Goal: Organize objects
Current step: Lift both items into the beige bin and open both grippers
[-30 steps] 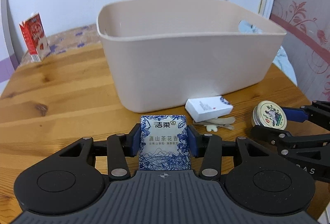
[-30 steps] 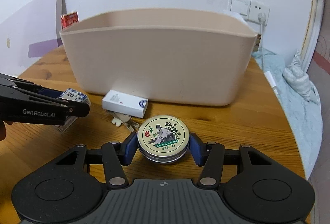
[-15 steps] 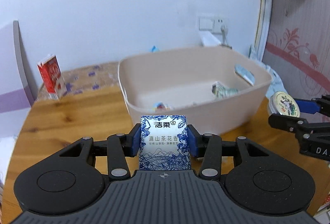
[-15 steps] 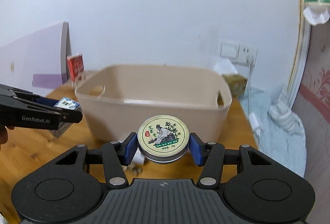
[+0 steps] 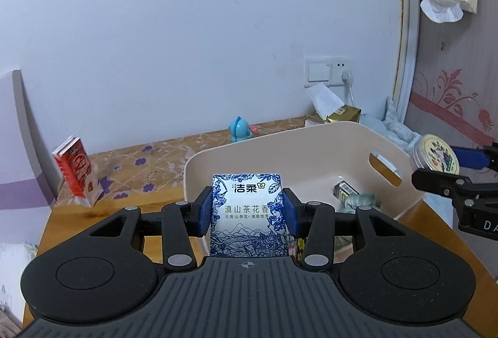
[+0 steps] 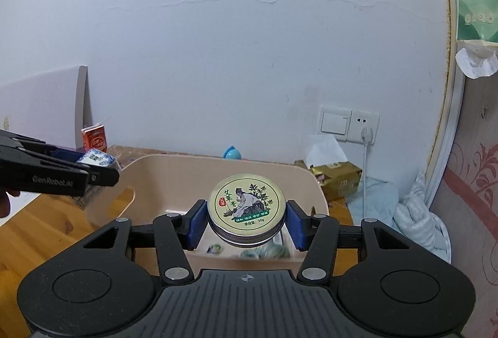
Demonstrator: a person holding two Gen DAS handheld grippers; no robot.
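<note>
Left claw (image 5: 247, 210) pinches the blue-and-white tissue pack (image 5: 247, 213) by its sides, blue pads (image 5: 204, 215) pressed flat on both edges, pack upright, printed face to the camera. It's held in the air over the near-left wall of the beige bin (image 5: 218, 157).

Right claw (image 6: 246, 222) pinches the round ointment tin (image 6: 246, 208) across its width, lid up and tilted toward the camera, pads touching the tin's rim on both sides. Tin is held in the air above the bin's near wall, over the bin interior (image 6: 174, 182). In the left wrist view the same tin (image 5: 435, 152) sits at the right edge of frame, just beyond the bin's right wall with the handle slot.

Bin sits on the wooden tabletop (image 5: 77, 213), toward its far edge. Inside, at the right end: a small dark box (image 5: 345, 191) and a greenish crumpled item (image 5: 364, 201); can't tell what the latter is.

Off the bin:
- red-and-white carton (image 5: 74, 171) upright at the tabletop's far-left corner
- blue toy figure (image 5: 238, 129) behind the bin, near the wall
- gold tissue pack (image 6: 337, 179) behind the bin's far-right corner, below the wall socket (image 6: 364, 123)
- light blue cloth (image 6: 414, 222) bunched to the right of the tabletop

A fingertip (image 6: 4, 207) shows under the left claw at the left edge of the right wrist view.
</note>
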